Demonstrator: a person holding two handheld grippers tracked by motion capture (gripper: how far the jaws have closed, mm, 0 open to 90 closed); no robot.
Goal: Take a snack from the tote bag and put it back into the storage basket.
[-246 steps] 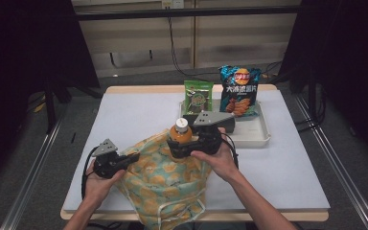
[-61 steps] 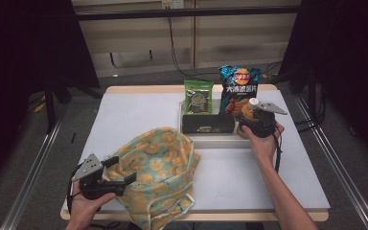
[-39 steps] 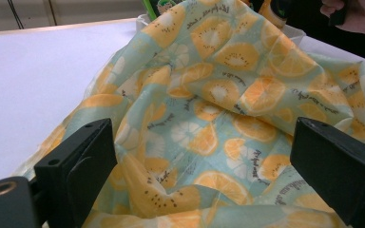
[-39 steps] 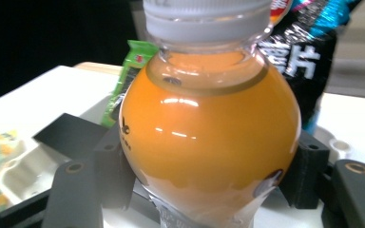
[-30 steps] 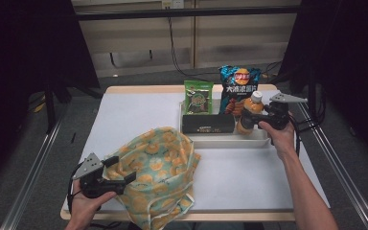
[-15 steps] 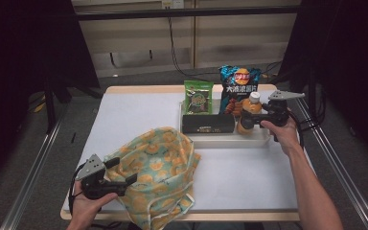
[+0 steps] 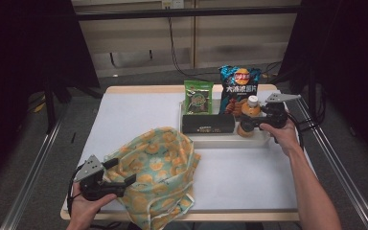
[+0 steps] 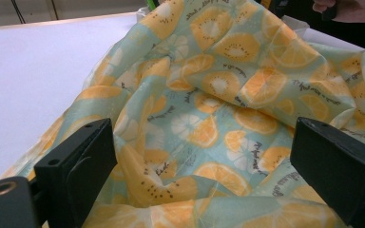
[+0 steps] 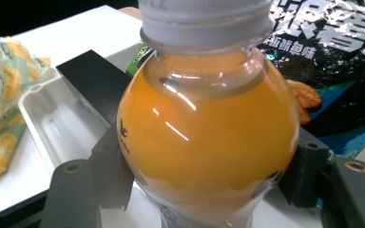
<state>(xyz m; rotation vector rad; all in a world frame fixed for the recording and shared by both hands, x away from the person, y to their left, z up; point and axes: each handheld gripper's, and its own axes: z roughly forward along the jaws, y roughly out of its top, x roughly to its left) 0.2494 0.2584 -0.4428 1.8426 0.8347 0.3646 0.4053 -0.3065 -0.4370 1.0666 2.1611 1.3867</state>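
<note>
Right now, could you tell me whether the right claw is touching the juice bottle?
Touching: the right gripper view shows the right claw with both jaws pressed against the juice bottle.

High view: fixed camera above the person's side of the bench [image 7: 139, 115], faced forward and down, far enough to take in the whole benchtop with the dark room and wall behind. Left gripper view: camera mounted on the left tool [image 8: 204, 190], looked along its two black jaws, very near the fruit-print bag [image 8: 228, 95], white benchtop beyond. Right gripper view: camera mounted on the right tool [image 9: 204, 190], looked level along its jaws, closest of all, pressed up to the orange bottle [image 9: 209, 137]. Shared ground: the bag [image 7: 155, 167] appeared in all three views; the bottle [image 7: 249, 117], white tray [image 7: 230, 141] and dark crisp packet [image 7: 239, 86] appeared in the high and right gripper views.
</note>
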